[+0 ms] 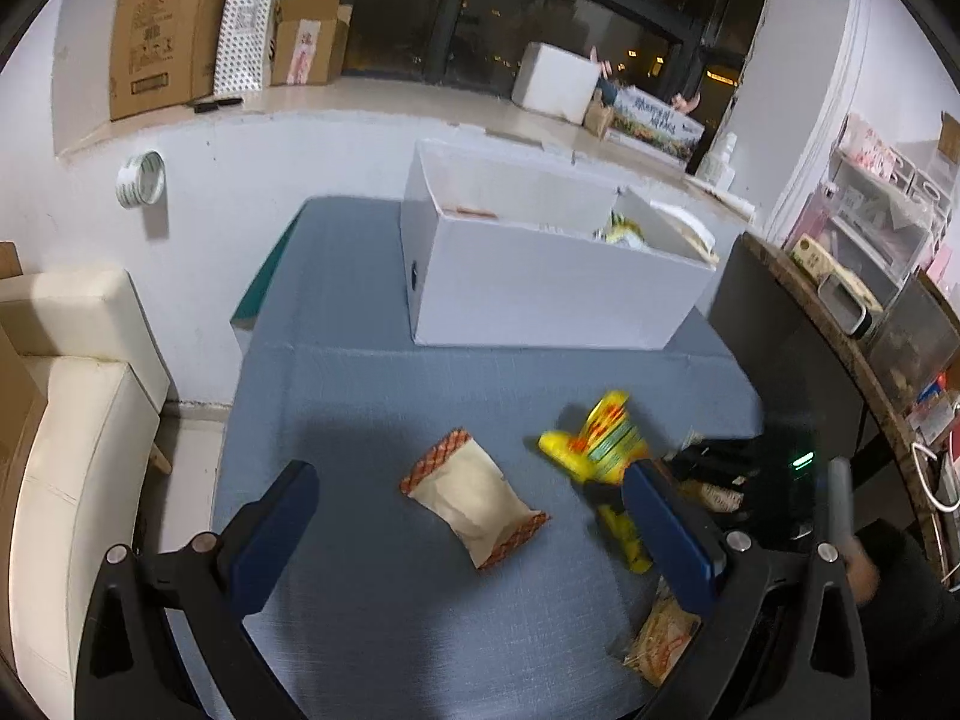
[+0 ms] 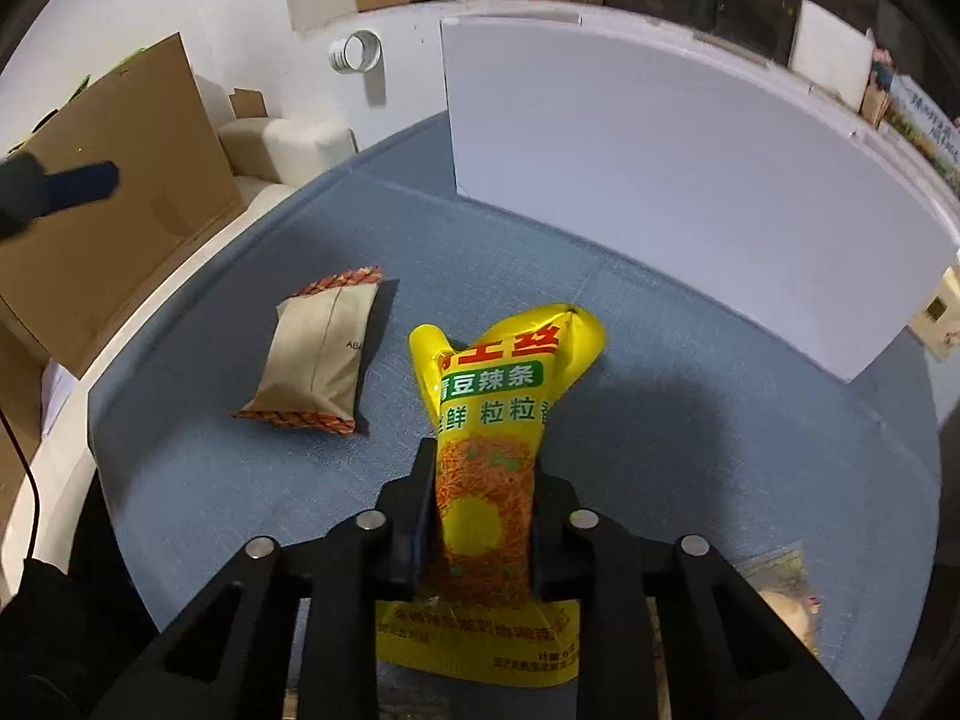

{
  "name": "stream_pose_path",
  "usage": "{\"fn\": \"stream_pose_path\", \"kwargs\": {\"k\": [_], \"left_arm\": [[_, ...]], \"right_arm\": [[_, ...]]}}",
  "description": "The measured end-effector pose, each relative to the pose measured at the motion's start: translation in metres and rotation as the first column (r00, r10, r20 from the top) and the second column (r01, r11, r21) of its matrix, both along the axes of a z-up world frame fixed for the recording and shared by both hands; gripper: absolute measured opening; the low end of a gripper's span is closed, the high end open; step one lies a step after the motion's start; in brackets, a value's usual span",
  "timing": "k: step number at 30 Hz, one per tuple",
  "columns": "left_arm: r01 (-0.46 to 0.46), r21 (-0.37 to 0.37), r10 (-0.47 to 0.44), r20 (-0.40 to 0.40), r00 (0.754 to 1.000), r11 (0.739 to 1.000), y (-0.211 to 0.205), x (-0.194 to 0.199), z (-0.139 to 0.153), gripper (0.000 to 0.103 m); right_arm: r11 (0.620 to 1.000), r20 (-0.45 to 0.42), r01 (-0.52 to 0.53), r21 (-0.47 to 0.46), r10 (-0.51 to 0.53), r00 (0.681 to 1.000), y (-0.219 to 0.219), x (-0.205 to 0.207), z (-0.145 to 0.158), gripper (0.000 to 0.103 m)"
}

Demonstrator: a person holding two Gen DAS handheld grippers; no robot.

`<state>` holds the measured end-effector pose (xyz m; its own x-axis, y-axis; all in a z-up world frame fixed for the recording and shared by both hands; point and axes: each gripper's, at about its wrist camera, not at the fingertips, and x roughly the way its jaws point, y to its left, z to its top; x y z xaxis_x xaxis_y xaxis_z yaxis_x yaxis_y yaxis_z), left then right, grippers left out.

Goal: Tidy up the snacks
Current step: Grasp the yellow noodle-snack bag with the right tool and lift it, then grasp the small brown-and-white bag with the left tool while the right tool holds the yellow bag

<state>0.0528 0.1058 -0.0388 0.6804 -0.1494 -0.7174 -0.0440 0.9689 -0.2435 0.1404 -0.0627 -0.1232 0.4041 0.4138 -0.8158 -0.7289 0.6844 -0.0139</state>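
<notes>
I'm squeezing a glossy yellow plastic snack bag (image 2: 489, 420) (crinkly film); the tan packet (image 2: 318, 354) is looking matt, papery, lying on rough blue woven cloth (image 2: 660, 420).
</notes>
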Motion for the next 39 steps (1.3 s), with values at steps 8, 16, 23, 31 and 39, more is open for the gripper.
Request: {"fn": "stream_pose_path", "kwargs": {"k": [8, 16, 23, 31, 39], "left_arm": [[0.055, 0.061, -0.047, -0.128, 0.991, 0.997, -0.031, 0.038, -0.043, 0.103], [-0.054, 0.053, 0.066, -0.249, 0.966, 0.997, -0.034, 0.072, -0.087, 0.103], [-0.022, 0.173, 0.061, -0.228, 0.972, 0.985, -0.049, 0.07, -0.084, 0.062], [0.071, 0.071, -0.066, -0.069, 0.995, 0.995, -0.051, 0.056, -0.035, 0.057], [0.14, 0.125, -0.156, 0.127, 0.98, 0.982, -0.057, 0.085, 0.059, 0.057]], "right_arm": [[0.977, 0.067, 0.102, 0.189, -0.117, 0.991, -0.062, -0.014, 0.062, 0.024], [0.964, 0.066, 0.148, 0.219, -0.166, 0.984, -0.084, -0.021, 0.067, 0.024], [0.96, 0.049, 0.165, 0.225, -0.18, 0.982, -0.091, -0.021, 0.063, 0.024], [0.954, 0.056, 0.166, 0.25, -0.185, 0.981, -0.095, -0.025, 0.067, 0.024], [0.915, 0.036, 0.207, 0.346, -0.233, 0.972, -0.114, 0.009, 0.107, 0.024]]}}
